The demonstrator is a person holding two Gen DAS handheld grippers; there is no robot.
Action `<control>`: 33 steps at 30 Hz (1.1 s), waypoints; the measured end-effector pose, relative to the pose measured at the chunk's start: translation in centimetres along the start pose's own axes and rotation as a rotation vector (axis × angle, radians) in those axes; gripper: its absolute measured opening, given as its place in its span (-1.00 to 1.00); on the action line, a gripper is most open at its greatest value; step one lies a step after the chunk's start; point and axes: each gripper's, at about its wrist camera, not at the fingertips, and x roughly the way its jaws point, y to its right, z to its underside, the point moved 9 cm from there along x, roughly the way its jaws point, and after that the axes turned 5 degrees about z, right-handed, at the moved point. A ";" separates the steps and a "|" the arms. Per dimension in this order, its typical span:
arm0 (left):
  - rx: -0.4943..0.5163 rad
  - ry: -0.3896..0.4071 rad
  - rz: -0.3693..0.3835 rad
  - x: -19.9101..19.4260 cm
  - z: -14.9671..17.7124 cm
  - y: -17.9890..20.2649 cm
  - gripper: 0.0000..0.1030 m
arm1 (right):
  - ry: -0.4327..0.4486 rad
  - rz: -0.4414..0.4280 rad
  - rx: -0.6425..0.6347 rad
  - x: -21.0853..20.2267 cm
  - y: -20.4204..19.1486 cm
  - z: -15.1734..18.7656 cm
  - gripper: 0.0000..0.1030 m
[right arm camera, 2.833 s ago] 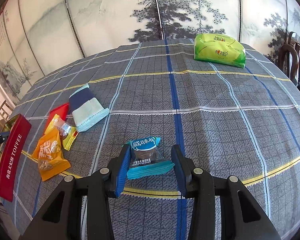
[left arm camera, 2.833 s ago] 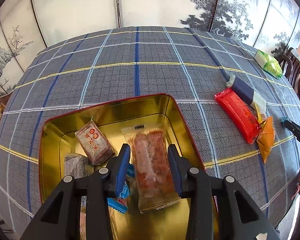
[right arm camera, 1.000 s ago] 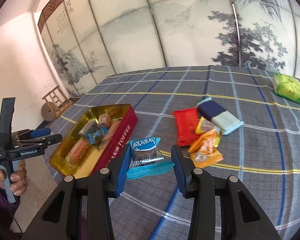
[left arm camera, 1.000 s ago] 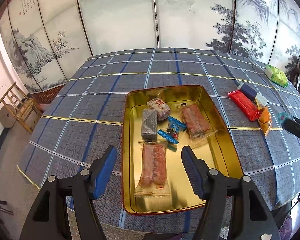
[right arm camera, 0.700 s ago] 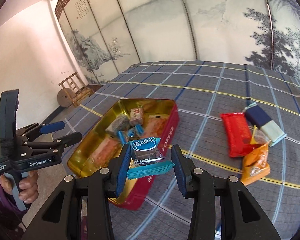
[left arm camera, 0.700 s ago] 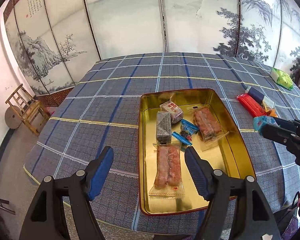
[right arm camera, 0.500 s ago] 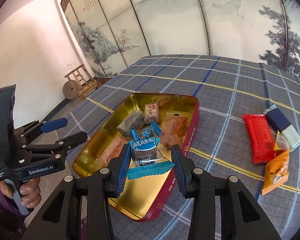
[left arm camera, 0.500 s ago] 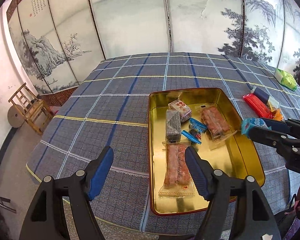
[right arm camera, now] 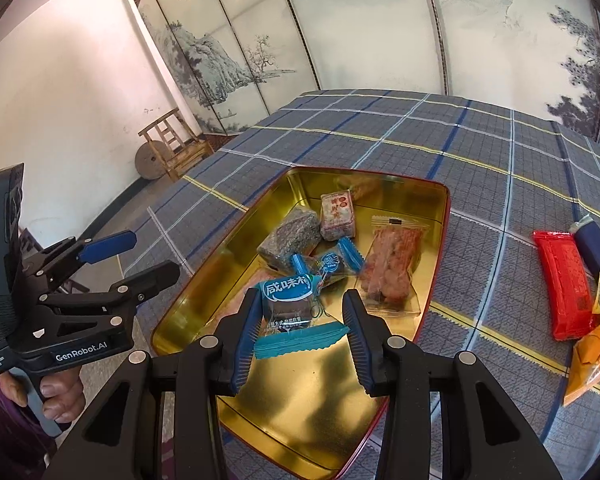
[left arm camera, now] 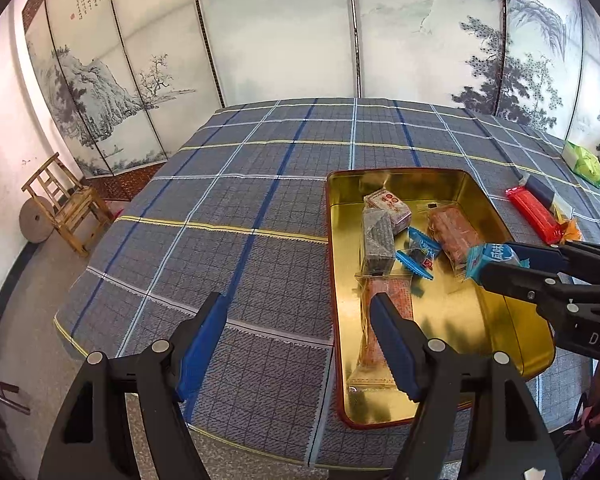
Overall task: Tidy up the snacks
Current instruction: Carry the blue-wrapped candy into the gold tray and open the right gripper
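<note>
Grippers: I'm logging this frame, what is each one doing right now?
Left gripper: open, holding nothing.
Right gripper: shut on the blue snack packet, above the gold tin.

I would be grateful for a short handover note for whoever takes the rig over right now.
Right gripper: shut on the blue snack packet, held above the gold tin.
Left gripper: open, empty, over the tin's near left edge.
Done: six snacks lie in the tin, among them the long meat strip pack.
Left: drop this packet in, then fetch the red packet, navy packet and orange packet from the tablecloth, and the green packet further off.
</note>
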 end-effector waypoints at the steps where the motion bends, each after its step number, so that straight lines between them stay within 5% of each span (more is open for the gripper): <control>1: -0.001 -0.001 -0.001 0.0 0.1 -0.1 0.37 | -0.003 0.000 -0.002 0.1 -0.1 0.0 -0.17; 33: -0.035 -0.013 -0.004 0.3 1.4 -1.8 0.40 | -0.083 0.033 -0.023 4.1 -0.9 1.2 -0.17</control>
